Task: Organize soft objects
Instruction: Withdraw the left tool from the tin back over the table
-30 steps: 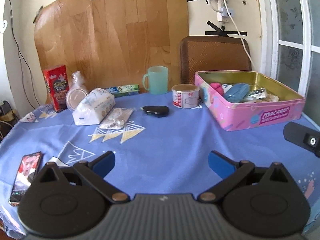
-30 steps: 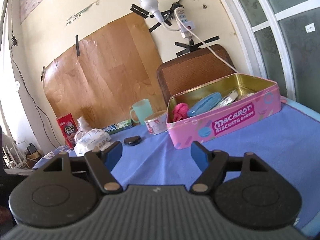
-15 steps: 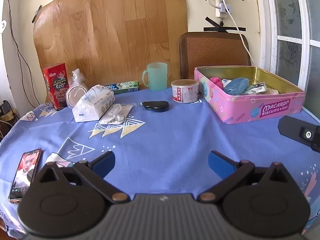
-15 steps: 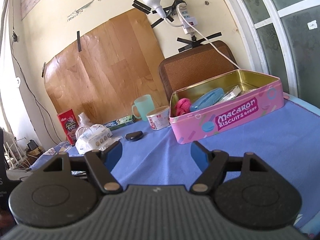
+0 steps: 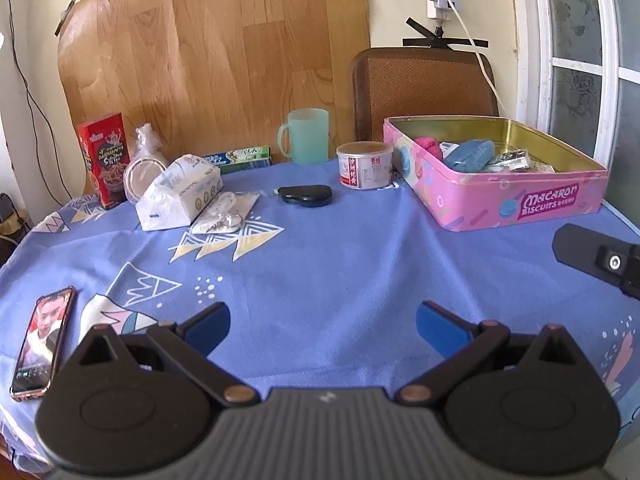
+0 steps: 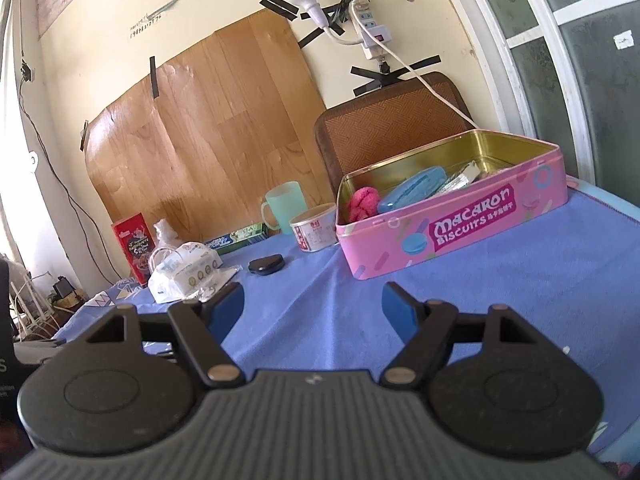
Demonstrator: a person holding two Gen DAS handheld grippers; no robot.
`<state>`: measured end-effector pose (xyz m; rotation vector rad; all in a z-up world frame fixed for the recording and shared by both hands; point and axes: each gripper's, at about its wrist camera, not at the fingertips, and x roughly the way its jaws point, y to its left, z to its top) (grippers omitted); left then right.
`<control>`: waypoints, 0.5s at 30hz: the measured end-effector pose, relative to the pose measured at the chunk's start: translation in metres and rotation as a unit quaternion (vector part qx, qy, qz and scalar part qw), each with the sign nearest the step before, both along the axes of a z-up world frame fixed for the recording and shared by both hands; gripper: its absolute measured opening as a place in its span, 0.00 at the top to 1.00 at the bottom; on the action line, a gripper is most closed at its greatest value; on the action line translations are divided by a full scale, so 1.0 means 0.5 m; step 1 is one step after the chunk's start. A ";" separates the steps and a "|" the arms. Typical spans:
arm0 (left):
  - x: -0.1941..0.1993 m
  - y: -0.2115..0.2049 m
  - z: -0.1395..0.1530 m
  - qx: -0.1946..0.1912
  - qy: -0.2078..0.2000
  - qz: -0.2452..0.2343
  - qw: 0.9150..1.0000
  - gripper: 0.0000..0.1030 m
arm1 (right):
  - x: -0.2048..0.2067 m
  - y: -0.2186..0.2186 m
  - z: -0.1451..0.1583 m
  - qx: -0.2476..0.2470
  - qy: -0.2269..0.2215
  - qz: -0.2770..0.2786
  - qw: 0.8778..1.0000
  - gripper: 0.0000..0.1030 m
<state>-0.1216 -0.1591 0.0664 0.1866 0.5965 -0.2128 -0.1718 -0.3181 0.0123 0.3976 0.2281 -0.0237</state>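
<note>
- Your left hand-held gripper (image 5: 322, 326) hovered agape, empty, low in frame above the table (image 5: 340, 264).
- Your right hand-held gripper (image 6: 313, 306) also gaped, pink tin (image 6: 452, 232) upper right.

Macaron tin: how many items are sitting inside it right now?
4 visible in the Macaron tin: a pink fuzzy item at its left end, a blue case beside it, then a silver packet and a pale wrapper further right. More may lie hidden underneath.
</note>
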 end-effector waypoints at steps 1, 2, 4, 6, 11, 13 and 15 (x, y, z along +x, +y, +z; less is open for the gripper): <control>0.002 0.002 -0.001 0.000 0.001 0.000 1.000 0.00 | 0.000 0.000 0.000 0.001 0.000 0.001 1.000 0.24; 0.003 0.002 -0.003 0.000 0.002 -0.001 1.000 0.00 | 0.000 0.001 0.000 0.001 0.001 0.001 1.000 0.24; 0.010 0.002 -0.010 0.003 0.005 -0.003 1.000 0.00 | 0.001 0.002 -0.003 -0.003 0.004 0.000 1.000 0.24; 0.023 -0.002 -0.018 0.009 0.012 -0.007 1.000 0.00 | 0.002 0.000 -0.007 -0.006 0.011 -0.004 1.000 0.24; 0.075 -0.010 -0.041 0.012 0.031 -0.014 0.999 0.00 | 0.026 -0.019 -0.019 -0.001 0.040 -0.004 0.999 0.24; 0.101 -0.011 -0.047 0.011 0.040 -0.020 0.999 0.00 | 0.042 -0.023 -0.024 -0.004 0.050 -0.008 0.999 0.24; 0.133 -0.007 -0.050 0.000 0.048 -0.020 0.999 0.00 | 0.061 -0.031 -0.028 -0.004 0.059 -0.005 0.998 0.24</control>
